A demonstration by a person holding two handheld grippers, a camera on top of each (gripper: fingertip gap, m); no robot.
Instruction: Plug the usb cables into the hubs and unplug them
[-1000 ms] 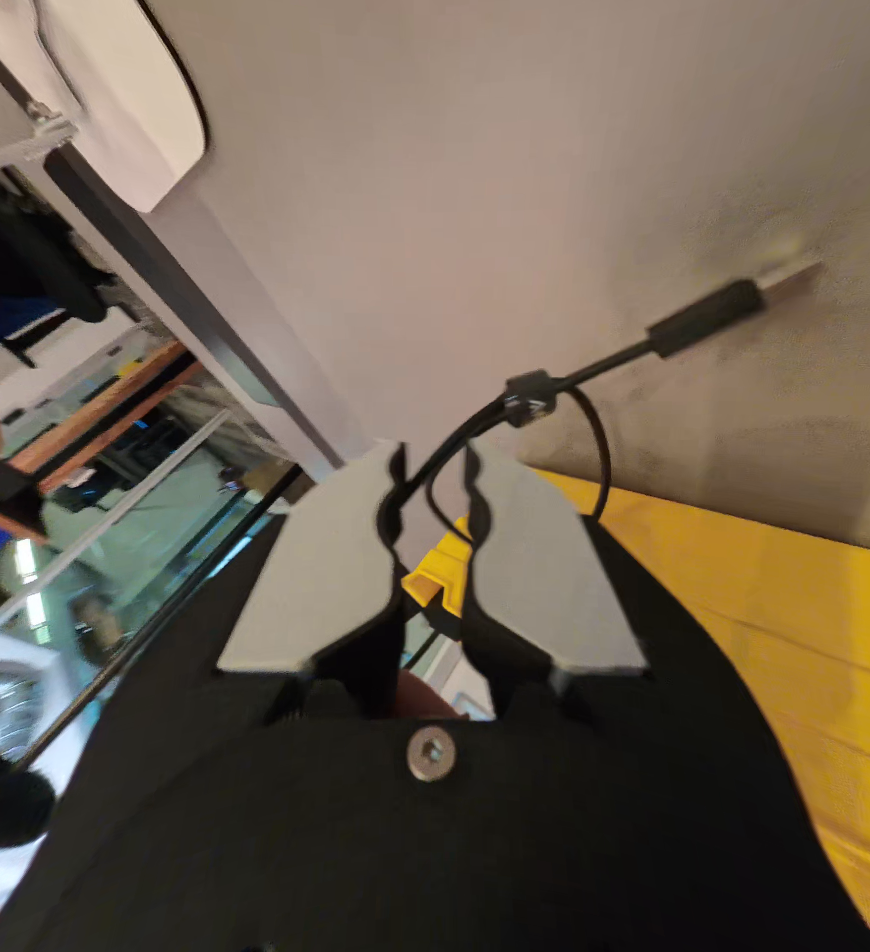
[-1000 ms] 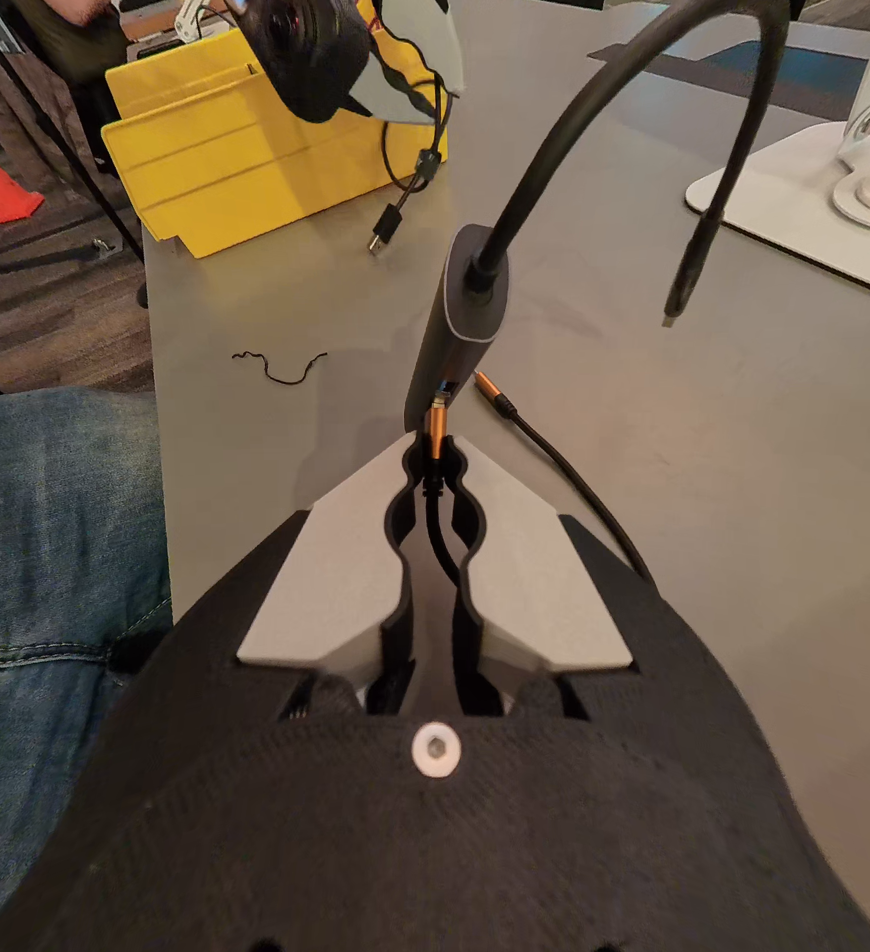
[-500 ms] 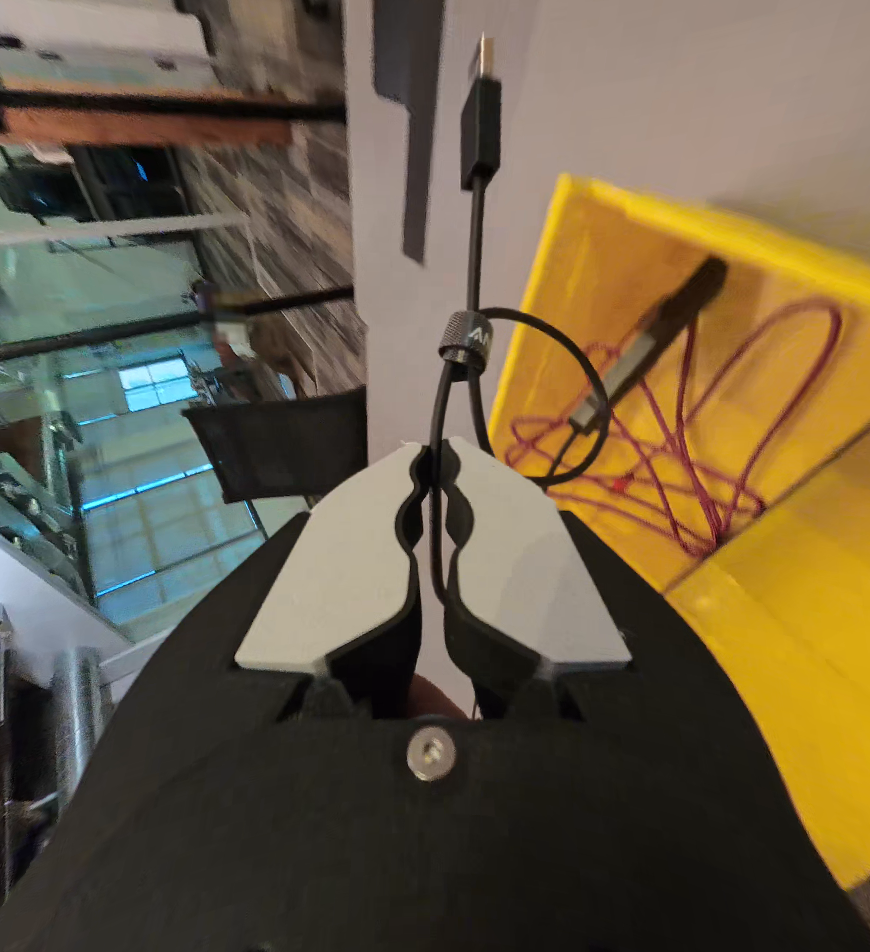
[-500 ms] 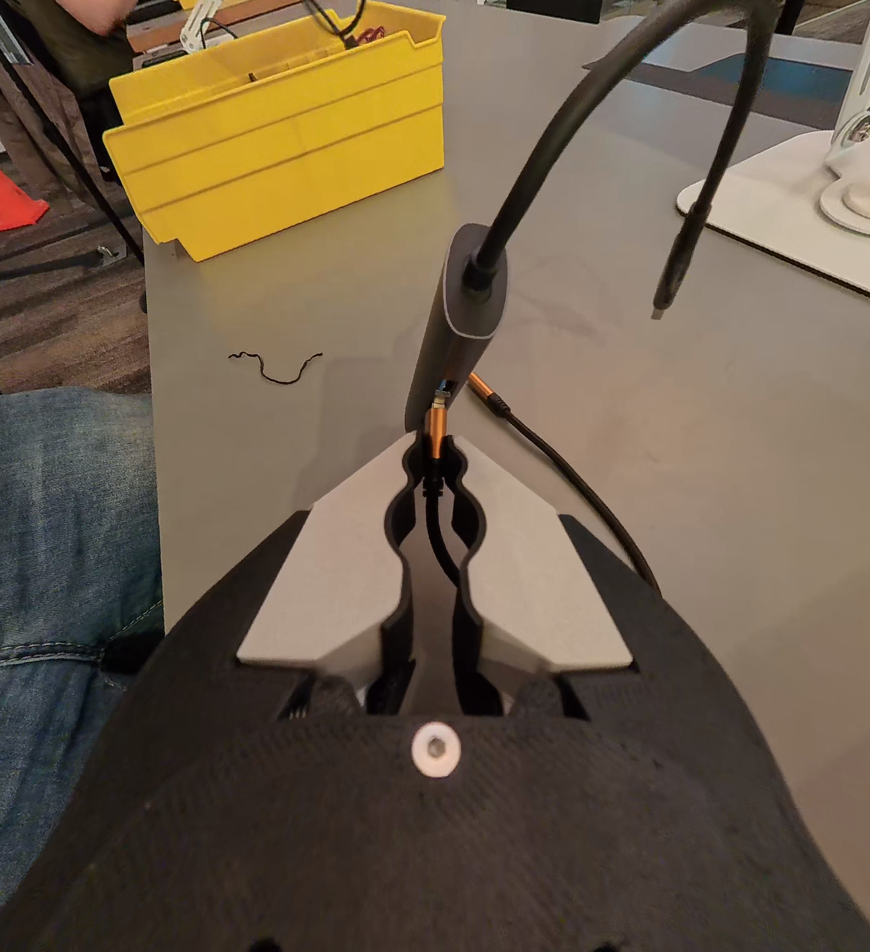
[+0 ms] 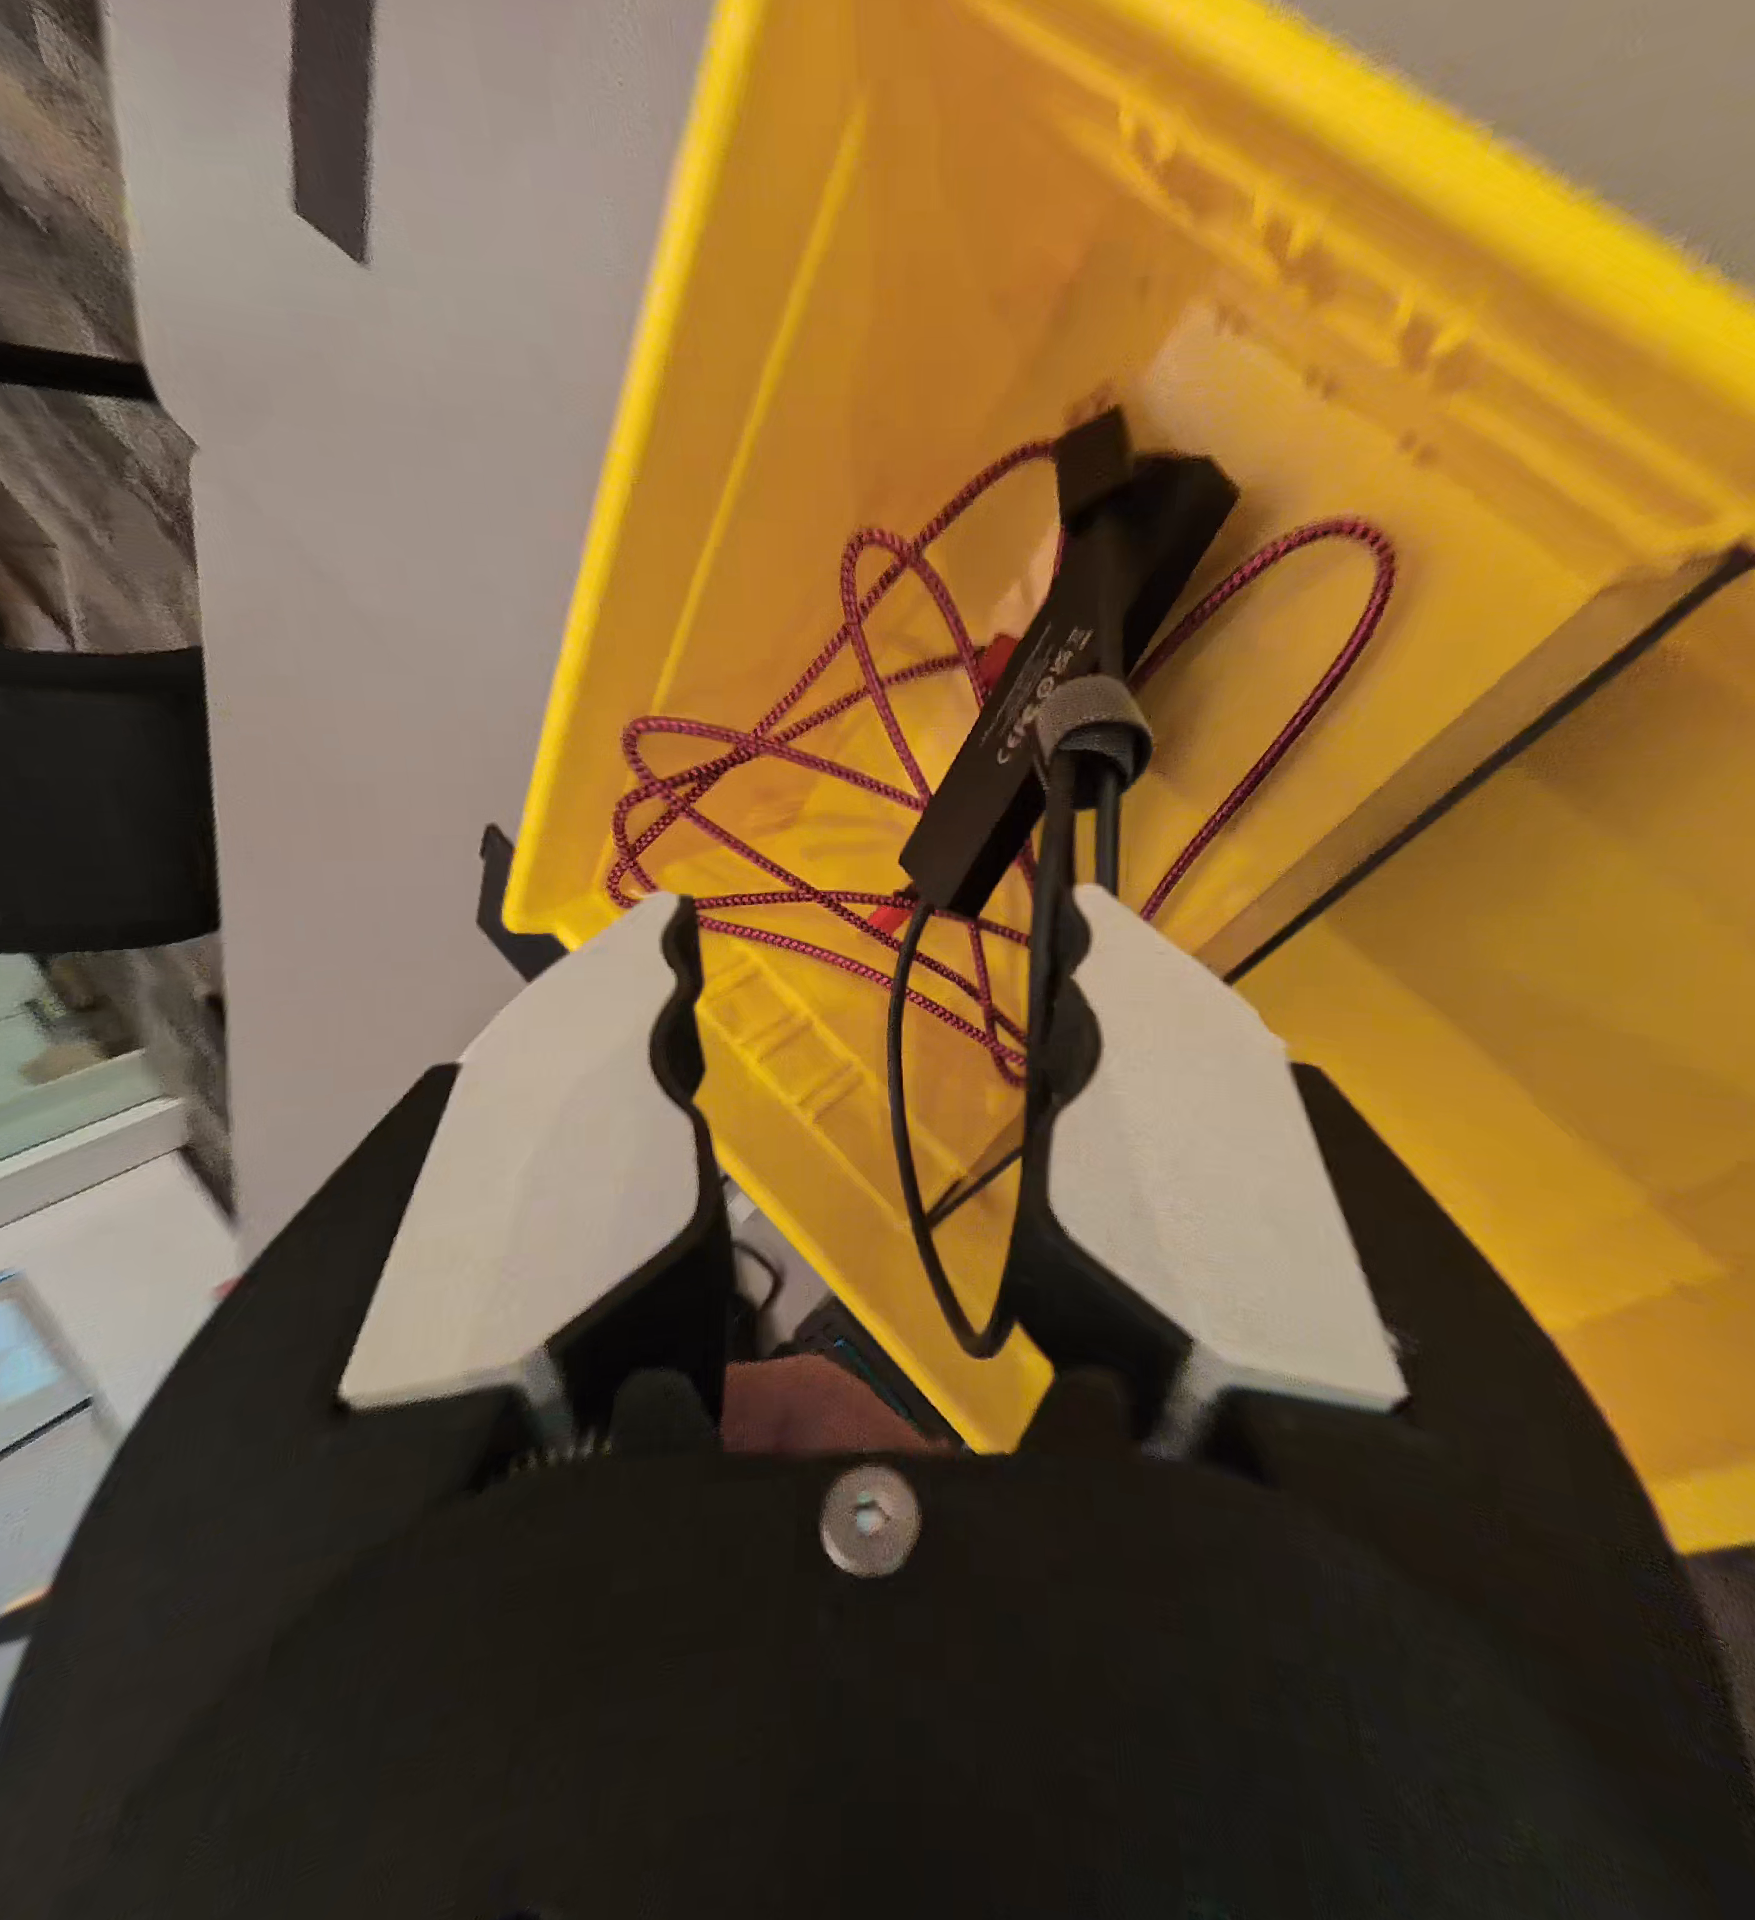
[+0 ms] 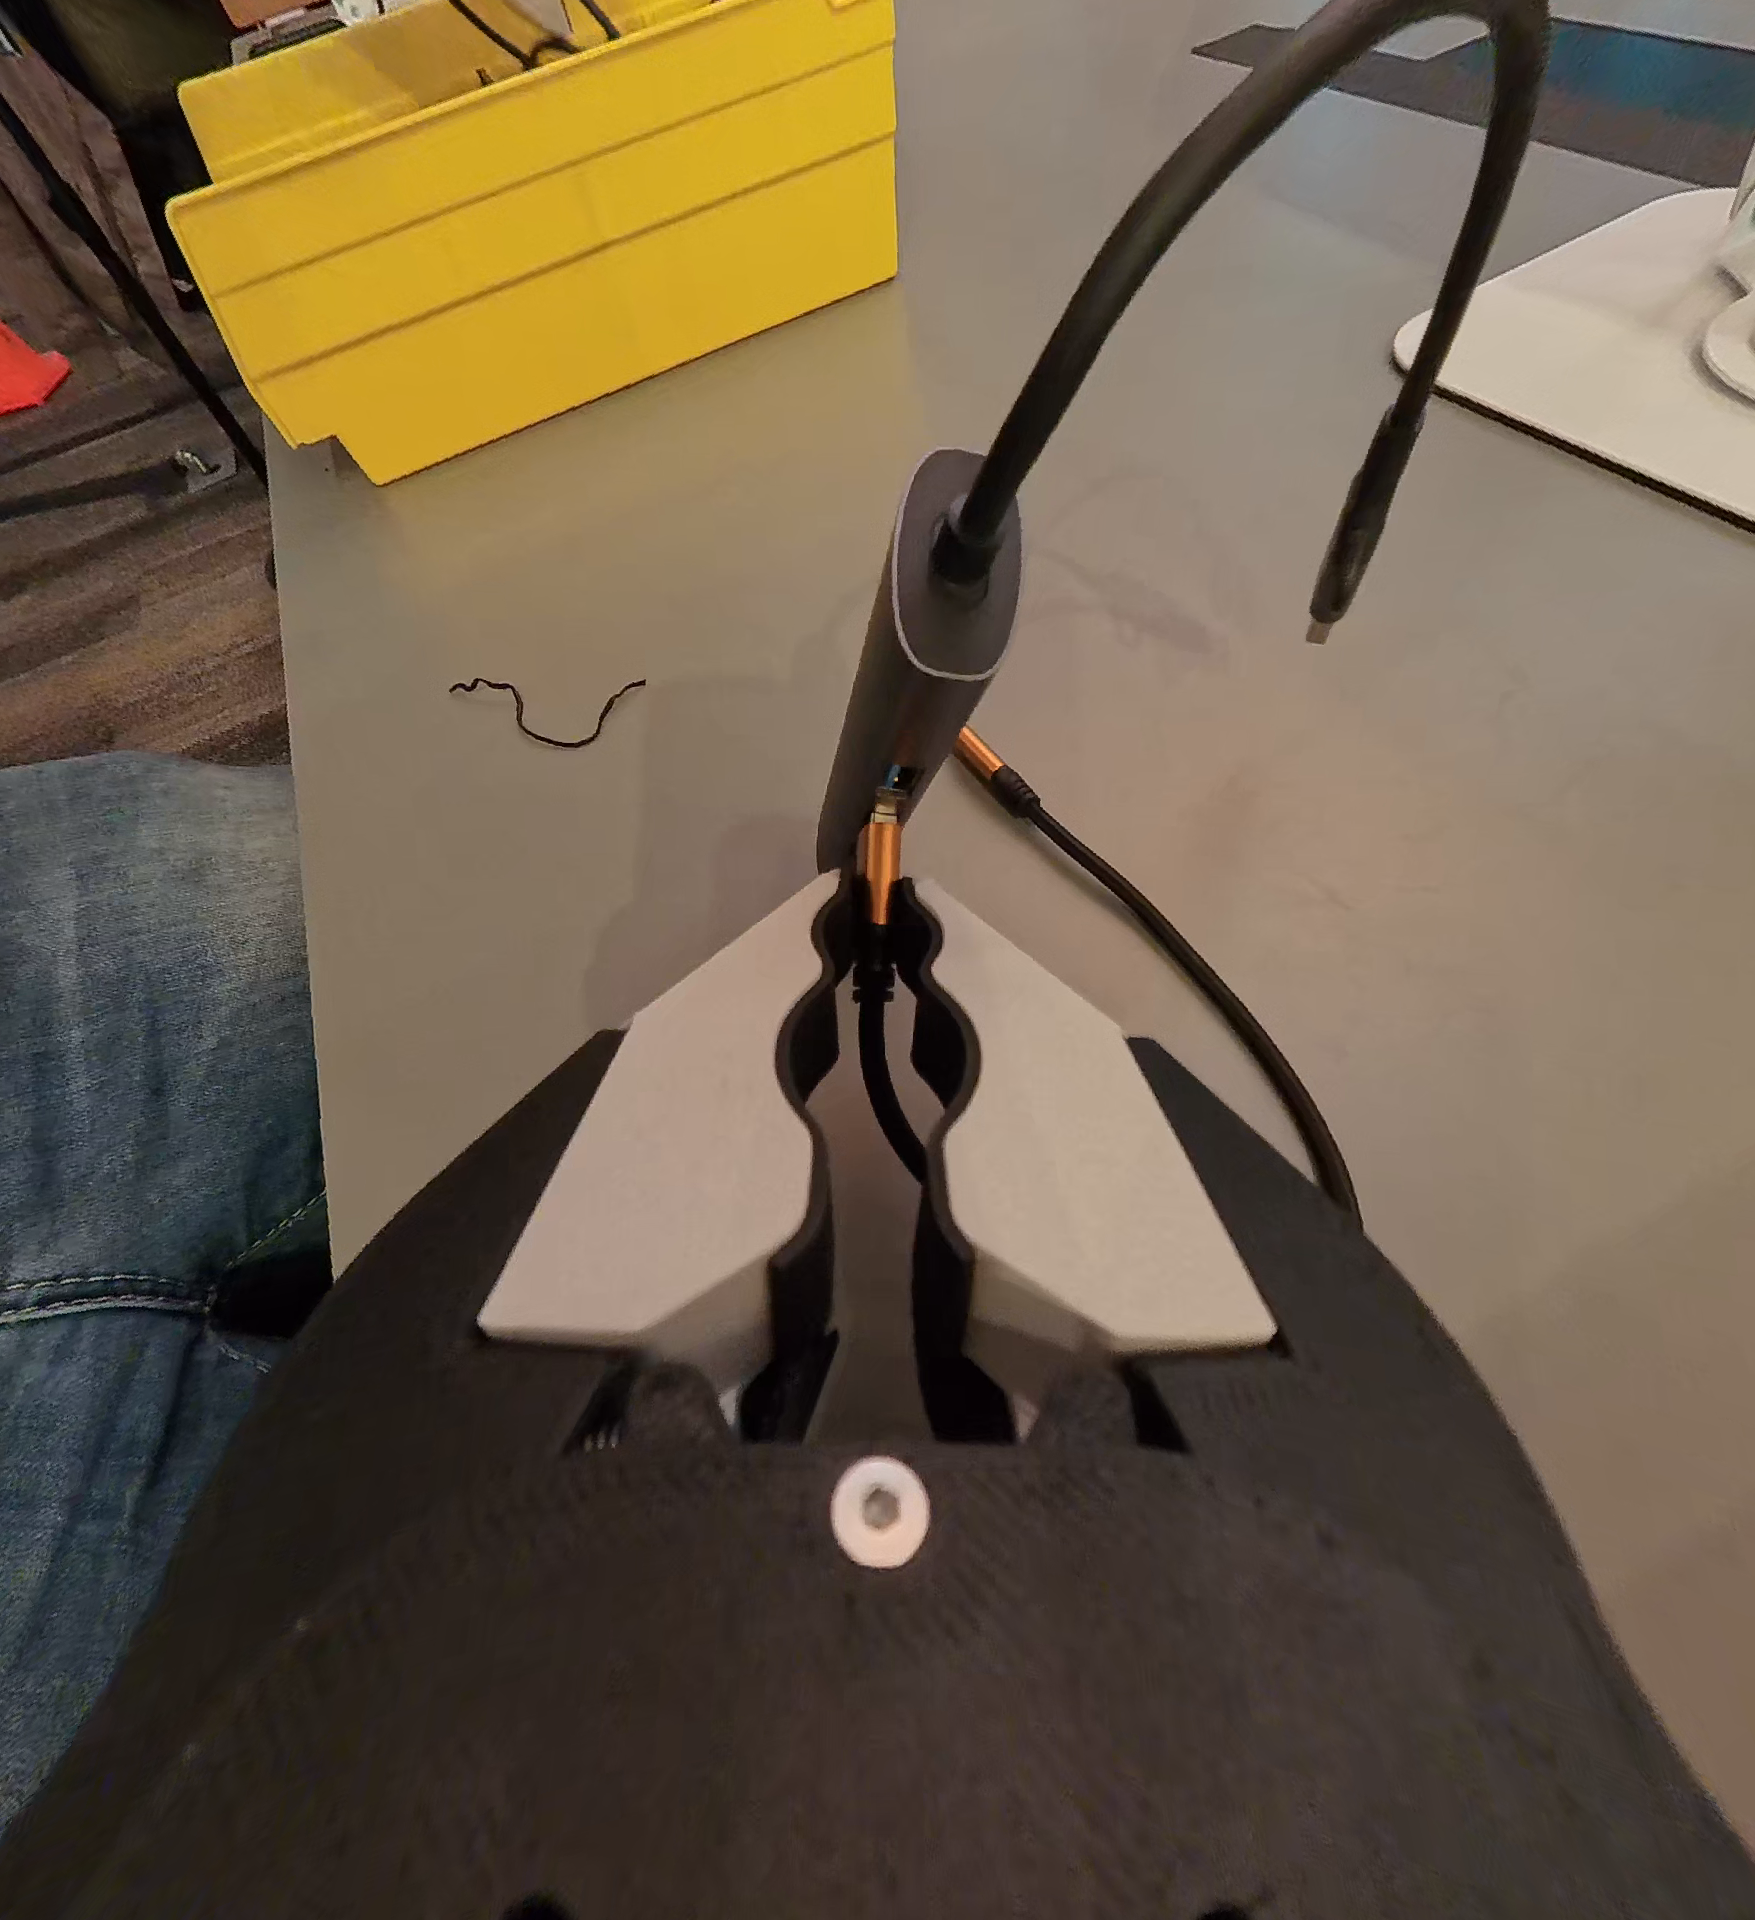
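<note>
In the left wrist view my left gripper (image 5: 878,914) is open above the yellow bin (image 5: 1475,1091). A thin black USB cable (image 5: 909,1091) hangs in a loop between the jaws and runs along the right finger. Inside the bin lie a slim black hub (image 5: 1029,727) and a maroon braided cable (image 5: 779,790). In the right wrist view my right gripper (image 6: 878,883) is shut on an orange-collared plug (image 6: 878,857) whose tip sits at a port of the grey hub (image 6: 930,665). The hub tilts up off the table. Its thick black lead (image 6: 1164,208) arcs over and dangles.
The cable's other orange plug (image 6: 992,769) lies on the grey table (image 6: 644,561) beside the hub. The yellow bin (image 6: 561,239) stands at the far left edge, a black thread (image 6: 551,717) nearer. A white stand base (image 6: 1631,312) is far right. A jeans-clad leg (image 6: 94,1039) is left. Spacing between my two grippers at the tips: around 45 cm.
My left gripper swung from the table to over the yellow bin and opened, letting go of the thin black cable. My right gripper kept its grip and barely moved.
</note>
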